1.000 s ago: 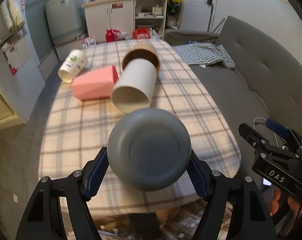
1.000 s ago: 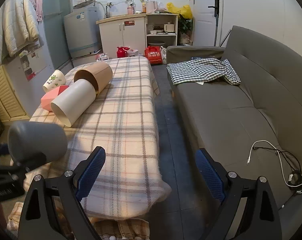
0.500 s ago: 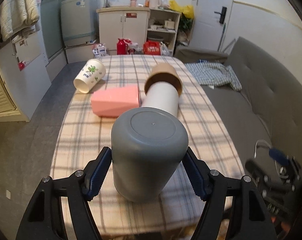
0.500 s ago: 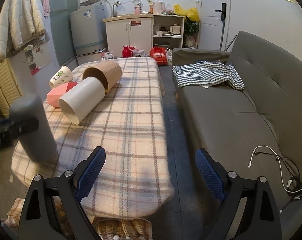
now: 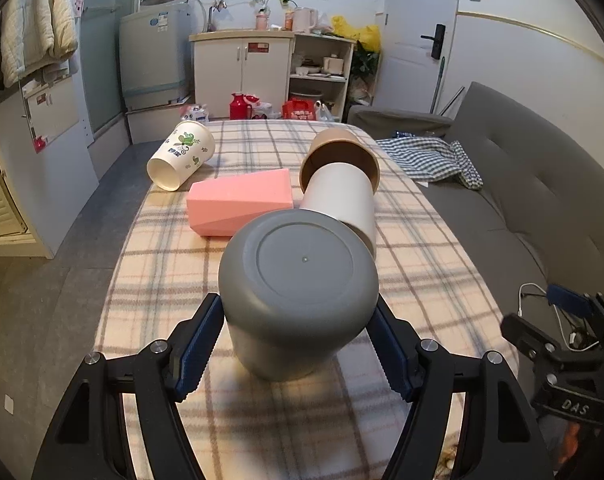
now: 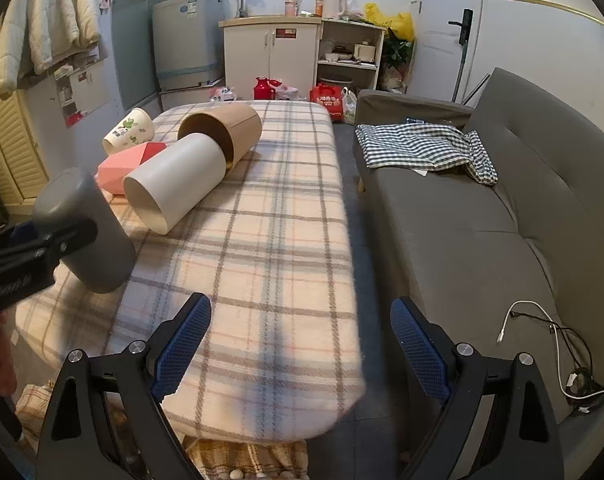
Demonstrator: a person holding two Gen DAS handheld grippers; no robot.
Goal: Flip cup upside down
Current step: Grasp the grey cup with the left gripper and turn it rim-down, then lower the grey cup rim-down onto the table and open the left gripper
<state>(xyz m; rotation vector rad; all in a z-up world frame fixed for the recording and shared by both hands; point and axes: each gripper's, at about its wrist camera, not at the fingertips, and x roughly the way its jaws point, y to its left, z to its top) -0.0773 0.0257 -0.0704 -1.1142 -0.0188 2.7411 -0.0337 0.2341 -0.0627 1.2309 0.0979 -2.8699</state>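
Observation:
A grey cup point(image 5: 298, 296) stands upside down, base up, on the plaid-covered table point(image 5: 421, 264), its rim on or just at the cloth. My left gripper point(image 5: 298, 344) is shut on the grey cup, one blue pad on each side. In the right wrist view the grey cup point(image 6: 86, 232) shows at the left, tilted, with the left gripper's black body across it. My right gripper point(image 6: 300, 344) is open and empty, over the table's near right edge. It also shows in the left wrist view point(image 5: 561, 336) at the far right.
Lying on their sides beyond the grey cup are a white cup point(image 5: 341, 200), a brown cup point(image 5: 339, 156), a pink block-shaped cup point(image 5: 242, 202) and a printed paper cup point(image 5: 180, 156). A grey sofa point(image 6: 481, 216) with a checked cloth point(image 6: 421, 148) runs along the table's right side.
The grey cup went from base facing the camera, held above the table, to upside down on the cloth. The left gripper came lower and nearer. The right gripper barely moved.

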